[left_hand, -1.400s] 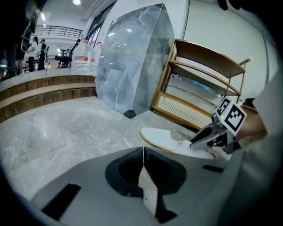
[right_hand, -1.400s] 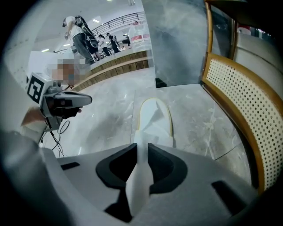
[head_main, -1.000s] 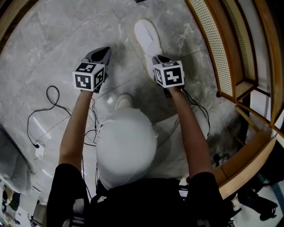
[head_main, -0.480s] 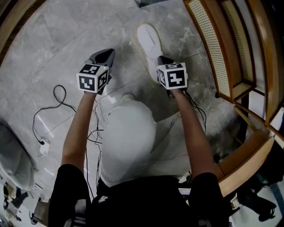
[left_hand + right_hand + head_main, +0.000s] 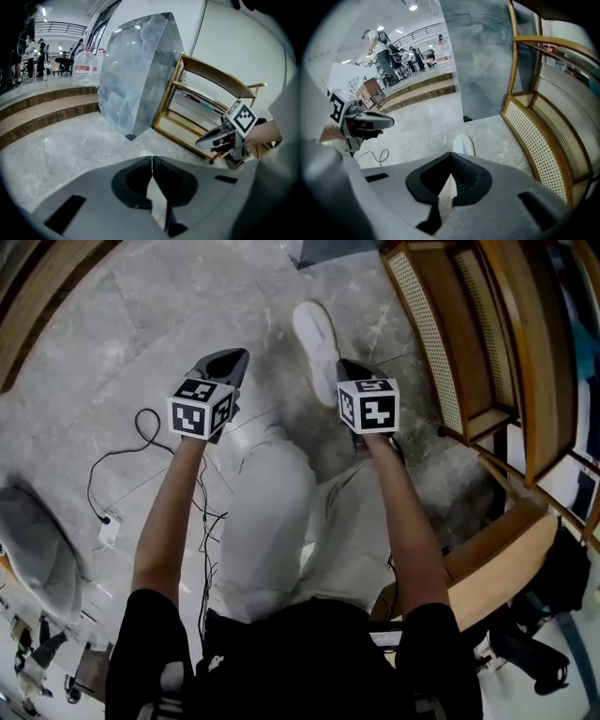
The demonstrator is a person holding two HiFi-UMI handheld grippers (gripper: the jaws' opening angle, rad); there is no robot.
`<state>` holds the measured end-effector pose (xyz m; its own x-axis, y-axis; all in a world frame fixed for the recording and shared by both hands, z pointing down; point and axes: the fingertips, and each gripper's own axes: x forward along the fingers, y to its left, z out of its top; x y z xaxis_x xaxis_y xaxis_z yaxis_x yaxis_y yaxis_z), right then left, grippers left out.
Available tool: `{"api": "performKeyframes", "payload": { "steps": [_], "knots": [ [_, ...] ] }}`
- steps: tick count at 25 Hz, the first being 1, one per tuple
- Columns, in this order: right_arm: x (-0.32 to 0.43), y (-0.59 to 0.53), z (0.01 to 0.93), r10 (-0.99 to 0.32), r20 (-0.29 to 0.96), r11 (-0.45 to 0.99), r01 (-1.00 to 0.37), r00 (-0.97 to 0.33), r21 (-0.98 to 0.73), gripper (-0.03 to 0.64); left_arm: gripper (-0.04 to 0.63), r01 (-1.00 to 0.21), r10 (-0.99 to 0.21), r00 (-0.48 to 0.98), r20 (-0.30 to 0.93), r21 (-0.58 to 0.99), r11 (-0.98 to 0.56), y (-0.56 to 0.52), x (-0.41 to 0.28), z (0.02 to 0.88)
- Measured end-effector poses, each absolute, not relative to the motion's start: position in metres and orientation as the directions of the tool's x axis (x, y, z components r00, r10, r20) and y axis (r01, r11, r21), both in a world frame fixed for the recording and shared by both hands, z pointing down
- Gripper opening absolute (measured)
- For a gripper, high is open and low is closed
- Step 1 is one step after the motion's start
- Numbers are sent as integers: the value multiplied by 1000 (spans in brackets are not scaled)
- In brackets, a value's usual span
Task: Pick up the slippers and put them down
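Note:
One white slipper (image 5: 314, 334) lies flat on the grey marble floor, with its near end hidden behind my right gripper (image 5: 349, 368). In the right gripper view the slipper (image 5: 463, 143) shows on the floor just beyond the tips of my right gripper (image 5: 451, 153), which is shut with only floor showing through the gap below. My left gripper (image 5: 230, 362) hangs to the slipper's left, apart from it. Its jaws (image 5: 151, 158) meet at the tips with nothing held. A pale rounded shape (image 5: 270, 433) sits by the person's leg; I cannot tell what it is.
A wooden shelf unit with a cane panel (image 5: 450, 343) stands along the right. A grey stone pillar (image 5: 136, 75) rises ahead, with wooden steps (image 5: 42, 112) to its left. A black cable (image 5: 141, 442) loops over the floor on the left, near a grey seat (image 5: 37, 549).
Both grippers have risen away from the floor and the head camera has risen with them. The slipper stays on the floor and now looks smaller.

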<state>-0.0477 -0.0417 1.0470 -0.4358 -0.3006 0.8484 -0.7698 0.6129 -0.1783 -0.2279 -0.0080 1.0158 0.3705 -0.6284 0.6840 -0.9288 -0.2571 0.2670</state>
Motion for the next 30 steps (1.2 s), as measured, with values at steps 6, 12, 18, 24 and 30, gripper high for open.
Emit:
{"api": "performKeyframes", "payload": {
  "steps": [6, 12, 18, 24, 30],
  "knots": [
    [-51, -41, 963, -314, 840, 616, -768, -443, -175, -2, 6, -927, -617, 376, 691, 273, -258, -8, -229, 940],
    [-54, -31, 875, -293, 841, 624, -758, -455, -192, -2, 6, -918, -611, 397, 684, 295, -266, -14, -224, 856],
    [-50, -27, 776, -307, 832, 621, -759, -463, -193, -2, 6, -910, -599, 415, 685, 300, -287, -8, -215, 763],
    [-42, -13, 683, -336, 810, 624, -758, -480, -191, -2, 6, -910, -618, 416, 667, 311, -276, 8, -210, 677],
    [-19, 2, 616, -355, 802, 601, -775, -480, -198, -2, 6, -906, -624, 424, 657, 315, -284, 15, -196, 611]
  ]
}}
